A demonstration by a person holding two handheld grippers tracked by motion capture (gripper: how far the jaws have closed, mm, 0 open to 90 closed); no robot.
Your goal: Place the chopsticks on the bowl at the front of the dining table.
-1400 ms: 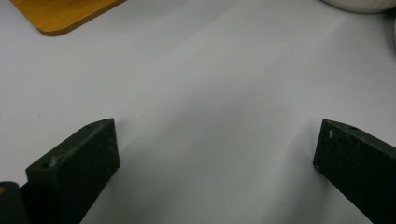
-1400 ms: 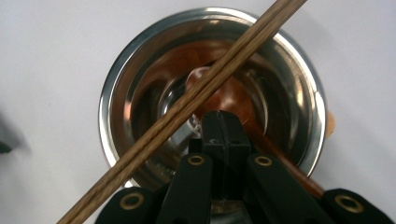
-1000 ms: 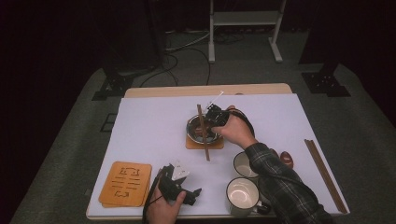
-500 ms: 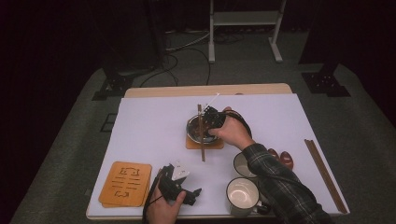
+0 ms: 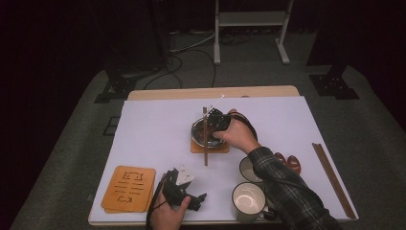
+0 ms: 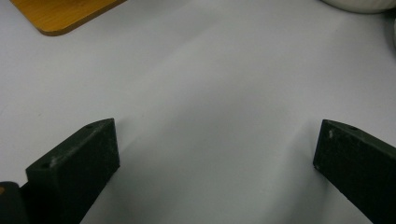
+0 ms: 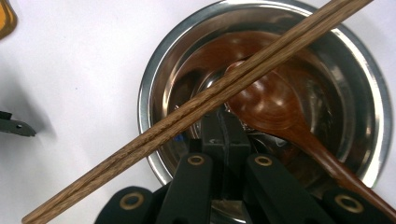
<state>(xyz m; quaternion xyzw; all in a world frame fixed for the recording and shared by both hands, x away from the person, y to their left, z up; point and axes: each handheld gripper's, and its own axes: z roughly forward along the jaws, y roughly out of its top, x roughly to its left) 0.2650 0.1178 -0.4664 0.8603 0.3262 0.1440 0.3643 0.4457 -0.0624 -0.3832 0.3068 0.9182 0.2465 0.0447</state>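
A stainless steel bowl (image 5: 206, 134) sits on a small orange mat (image 5: 209, 145) near the middle of the white-covered table (image 5: 153, 129). Across the bowl's rim lies a pair of wooden chopsticks (image 5: 205, 136), one end reaching past the mat toward the person. A dark wooden spoon (image 7: 275, 109) rests inside the bowl, under the chopsticks. The right gripper (image 5: 216, 123) is over the bowl; in the right gripper view its jaws are pressed together just beneath the chopsticks, and whether they pinch anything cannot be told. Toward the person and to the right of the bowl stand two white cups (image 5: 249, 197), with a second pair of chopsticks (image 5: 333, 179) farther right. The left gripper (image 5: 184, 194) rests at the near edge, left of the cups, jaws spread wide over bare table and holding nothing. Beyond it to the left lies an orange wooden board (image 5: 129, 188).
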